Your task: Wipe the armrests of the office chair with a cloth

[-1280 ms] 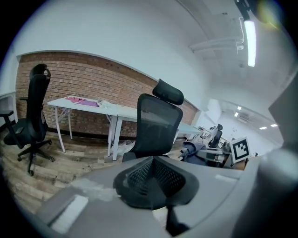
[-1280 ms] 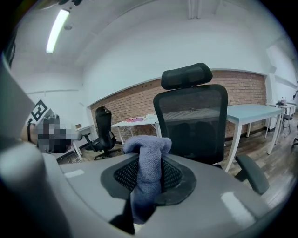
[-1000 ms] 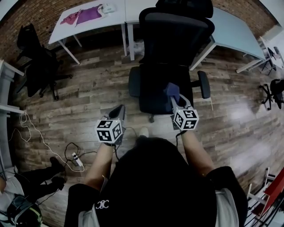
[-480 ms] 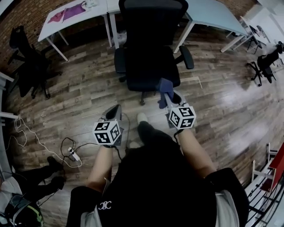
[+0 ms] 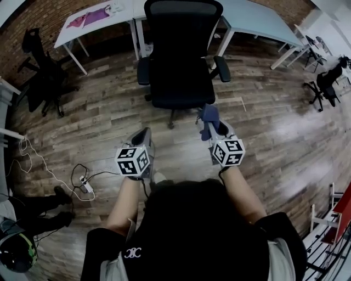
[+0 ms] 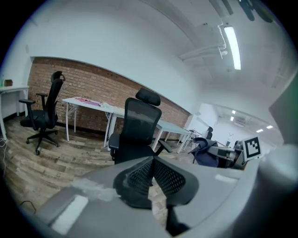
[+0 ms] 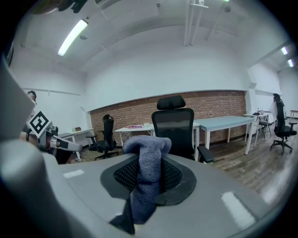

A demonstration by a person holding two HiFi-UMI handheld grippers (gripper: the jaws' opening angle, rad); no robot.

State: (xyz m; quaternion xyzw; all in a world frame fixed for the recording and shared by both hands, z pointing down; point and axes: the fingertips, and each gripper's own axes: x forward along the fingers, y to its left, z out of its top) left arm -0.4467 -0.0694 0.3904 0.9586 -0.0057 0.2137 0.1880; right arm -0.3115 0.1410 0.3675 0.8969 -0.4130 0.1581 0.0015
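While the office chair (image 5: 181,66) is stood on the wooden floor (image 5: 263,126) ahead of the person with its seat turned toward them, it is not touched by either gripper. The right tongs (image 7: 148,173) are seen clamped on a dark blue cloth (image 5: 209,114), which is pinched between the mesh pads so that a bunched fold stands up above them and a tail hangs down below. In the head view the cloth is held in the air just in front of the seat's near edge, toward the armrest at that view's right, and clear of it. The left tongs (image 6: 152,175) are brought together with nothing between them, and are held lower and to the other side, over bare floor and well apart from the chair. Both armrests (image 5: 143,70) are left uncovered.

Behind the chair a white desk (image 5: 109,24) is set against a brick wall (image 5: 33,19), and a pink and purple item (image 5: 88,16) is laid on it. A second black chair (image 5: 41,77) is parked at the left, and a power strip (image 5: 83,184) with a trailing cable is laid on the floor near the person.
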